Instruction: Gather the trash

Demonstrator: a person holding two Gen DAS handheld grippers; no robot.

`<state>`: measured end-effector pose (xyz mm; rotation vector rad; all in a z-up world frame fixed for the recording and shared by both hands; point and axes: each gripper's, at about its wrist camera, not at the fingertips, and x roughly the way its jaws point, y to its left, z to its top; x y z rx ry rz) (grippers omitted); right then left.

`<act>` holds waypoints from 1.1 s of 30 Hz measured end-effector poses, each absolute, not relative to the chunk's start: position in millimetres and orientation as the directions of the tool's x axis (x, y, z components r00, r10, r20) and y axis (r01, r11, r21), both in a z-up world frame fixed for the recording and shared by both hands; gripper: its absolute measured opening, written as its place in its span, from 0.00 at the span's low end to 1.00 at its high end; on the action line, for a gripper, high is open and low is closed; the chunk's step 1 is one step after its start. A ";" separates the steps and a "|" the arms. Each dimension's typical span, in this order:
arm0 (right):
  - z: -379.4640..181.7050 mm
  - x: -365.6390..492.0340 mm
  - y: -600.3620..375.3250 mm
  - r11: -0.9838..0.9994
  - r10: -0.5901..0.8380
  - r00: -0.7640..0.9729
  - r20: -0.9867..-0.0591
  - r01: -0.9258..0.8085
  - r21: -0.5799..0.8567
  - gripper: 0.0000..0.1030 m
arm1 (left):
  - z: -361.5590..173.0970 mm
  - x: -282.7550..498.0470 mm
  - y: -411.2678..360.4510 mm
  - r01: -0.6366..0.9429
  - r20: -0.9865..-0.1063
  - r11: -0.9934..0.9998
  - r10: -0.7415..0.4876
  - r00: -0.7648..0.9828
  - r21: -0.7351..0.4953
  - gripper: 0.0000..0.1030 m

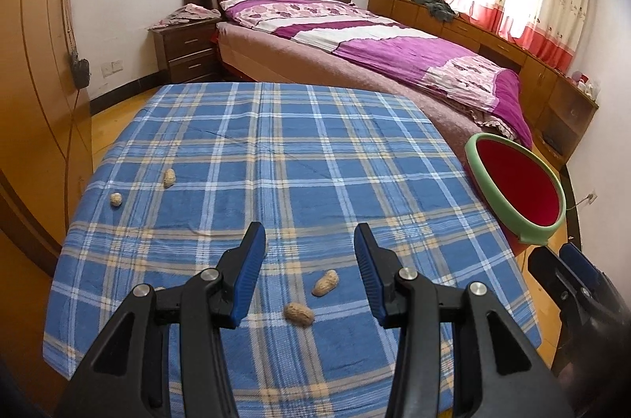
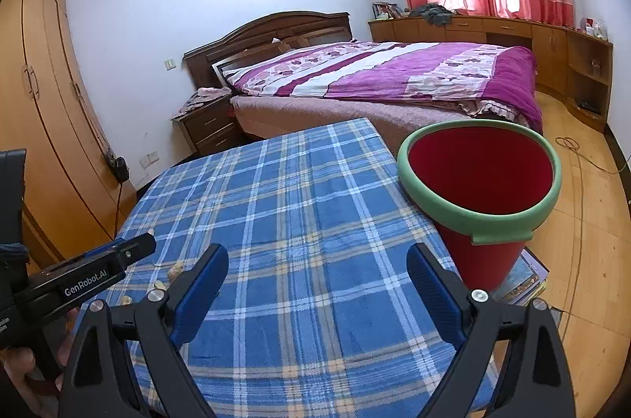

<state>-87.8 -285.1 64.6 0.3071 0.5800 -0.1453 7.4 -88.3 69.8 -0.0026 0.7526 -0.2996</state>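
Observation:
Several peanut shells lie on the blue plaid table (image 1: 299,150). Two lie between my left gripper's fingers: one (image 1: 325,282) and one (image 1: 299,314). Two more lie at the far left, one (image 1: 169,178) and one (image 1: 116,199). My left gripper (image 1: 309,234) is open and empty above the table. A red bin with a green rim (image 2: 479,177) stands off the table's right edge; it also shows in the left wrist view (image 1: 516,187). My right gripper (image 2: 317,256) is open and empty over the table, left of the bin. Some shells (image 2: 174,270) show beside the left gripper (image 2: 130,252).
A bed with a purple quilt (image 1: 355,35) stands behind the table. A nightstand (image 1: 189,51) is at its left, a wardrobe (image 1: 35,83) along the left wall. Low cabinets (image 2: 552,43) run under the window. A cable (image 2: 579,157) lies on the wooden floor.

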 end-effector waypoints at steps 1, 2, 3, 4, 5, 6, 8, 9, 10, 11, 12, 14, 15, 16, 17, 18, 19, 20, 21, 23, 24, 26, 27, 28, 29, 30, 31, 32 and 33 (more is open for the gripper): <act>64.8 -87.9 -283.8 0.946 -0.048 0.828 -0.558 0.218 0.242 0.91 | 70.2 6.6 -87.6 0.265 -0.671 0.958 -0.267 0.692 -0.107 0.46; 65.1 -88.2 -282.9 0.946 -0.048 0.829 -0.558 0.216 0.240 0.91 | 70.3 5.9 -86.9 0.264 -0.669 0.959 -0.265 0.695 -0.106 0.46; 65.5 -88.3 -281.9 0.947 -0.047 0.829 -0.557 0.214 0.238 0.91 | 70.8 4.7 -85.9 0.261 -0.666 0.960 -0.262 0.699 -0.103 0.46; 65.8 -88.5 -280.9 0.948 -0.047 0.830 -0.556 0.213 0.237 0.91 | 71.3 4.0 -85.2 0.259 -0.663 0.961 -0.259 0.702 -0.101 0.46; 66.1 -88.7 -280.1 0.949 -0.047 0.830 -0.555 0.210 0.235 0.91 | 71.6 3.9 -85.0 0.258 -0.662 0.961 -0.257 0.704 -0.099 0.46; 66.1 -89.0 -279.8 0.950 -0.046 0.831 -0.555 0.209 0.234 0.91 | 72.2 3.2 -84.3 0.255 -0.660 0.962 -0.255 0.707 -0.098 0.46; 66.7 -89.2 -278.9 0.951 -0.047 0.832 -0.554 0.207 0.231 0.91 | 72.8 3.1 -83.7 0.254 -0.658 0.962 -0.253 0.709 -0.097 0.46; 66.5 -89.2 -279.1 0.950 -0.046 0.831 -0.554 0.208 0.232 0.91 | 73.3 2.8 -83.4 0.253 -0.657 0.963 -0.253 0.711 -0.097 0.46; 66.3 -89.2 -279.2 0.950 -0.046 0.831 -0.555 0.208 0.233 0.91 | 73.6 2.7 -83.3 0.253 -0.656 0.963 -0.253 0.711 -0.096 0.46; 66.6 -89.3 -278.7 0.950 -0.046 0.831 -0.555 0.208 0.233 0.91 | 73.6 2.5 -83.2 0.253 -0.656 0.963 -0.253 0.712 -0.096 0.46; 66.2 -89.3 -279.0 0.950 -0.046 0.831 -0.554 0.209 0.233 0.91 | 73.9 2.5 -83.1 0.253 -0.655 0.963 -0.252 0.713 -0.095 0.46; 66.3 -89.3 -278.7 0.950 -0.047 0.831 -0.555 0.209 0.233 0.91 | 74.3 2.3 -83.3 0.252 -0.653 0.963 -0.251 0.714 -0.095 0.46; 66.2 -89.3 -278.8 0.950 -0.047 0.831 -0.555 0.209 0.233 0.91 | 74.5 2.3 -83.5 0.252 -0.653 0.963 -0.251 0.715 -0.094 0.46; 66.1 -89.2 -278.7 0.950 -0.046 0.831 -0.554 0.209 0.234 0.91 | 74.6 1.9 -83.5 0.252 -0.652 0.963 -0.250 0.715 -0.094 0.46; 66.3 -89.3 -278.5 0.950 -0.047 0.831 -0.555 0.209 0.233 0.91 | 74.5 2.0 -83.5 0.252 -0.653 0.963 -0.250 0.715 -0.094 0.46; 66.2 -89.3 -278.4 0.950 -0.047 0.831 -0.555 0.210 0.233 0.91 | 74.5 2.0 -83.5 0.251 -0.653 0.963 -0.250 0.715 -0.094 0.46; 66.0 -89.2 -278.7 0.949 -0.046 0.831 -0.555 0.209 0.234 0.91 | 74.6 2.0 -83.5 0.252 -0.653 0.963 -0.250 0.715 -0.094 0.46; 66.2 -89.3 -278.5 0.949 -0.046 0.831 -0.555 0.210 0.234 0.91 | 74.5 2.0 -83.4 0.252 -0.653 0.963 -0.250 0.715 -0.094 0.46; 66.0 -89.2 -278.6 0.950 -0.047 0.831 -0.555 0.210 0.234 0.91 | 74.5 1.9 -83.4 0.251 -0.653 0.963 -0.250 0.715 -0.094 0.46; 66.4 -89.5 -277.9 0.949 -0.047 0.831 -0.555 0.209 0.234 0.91 | 74.5 2.0 -83.5 0.252 -0.653 0.963 -0.250 0.715 -0.094 0.46; 66.3 -89.4 -278.0 0.950 -0.047 0.831 -0.555 0.209 0.233 0.91 | 74.5 2.0 -83.5 0.251 -0.653 0.963 -0.250 0.715 -0.094 0.46; 66.1 -89.3 -278.4 0.950 -0.046 0.831 -0.555 0.209 0.233 0.91 | 74.5 2.1 -83.4 0.251 -0.653 0.963 -0.250 0.715 -0.094 0.46; 66.0 -89.2 -278.7 0.950 -0.047 0.831 -0.555 0.209 0.233 0.91 | 74.5 2.1 -83.4 0.252 -0.653 0.963 -0.250 0.714 -0.094 0.46; 66.0 -89.2 -278.7 0.950 -0.046 0.831 -0.555 0.209 0.233 0.91 | 74.5 2.1 -83.5 0.252 -0.653 0.963 -0.250 0.714 -0.094 0.46; 66.1 -89.3 -278.4 0.950 -0.046 0.831 -0.555 0.209 0.234 0.91 | 74.4 2.1 -83.4 0.252 -0.653 0.963 -0.250 0.715 -0.094 0.46; 65.9 -89.2 -278.7 0.950 -0.047 0.830 -0.555 0.209 0.234 0.91 | 74.5 2.1 -83.4 0.252 -0.653 0.963 -0.250 0.715 -0.094 0.46; 65.9 -89.2 -278.7 0.950 -0.046 0.830 -0.555 0.209 0.234 0.91 | 74.5 2.1 -83.4 0.252 -0.653 0.963 -0.250 0.714 -0.094 0.46; 66.1 -89.4 -278.4 0.949 -0.046 0.830 -0.555 0.209 0.234 0.91 | 74.2 1.6 -82.8 0.251 -0.654 0.963 -0.250 0.714 -0.094 0.46; 66.3 -89.5 -278.1 0.949 -0.046 0.830 -0.555 0.209 0.234 0.91 | 74.3 1.6 -82.8 0.251 -0.653 0.963 -0.251 0.715 -0.095 0.46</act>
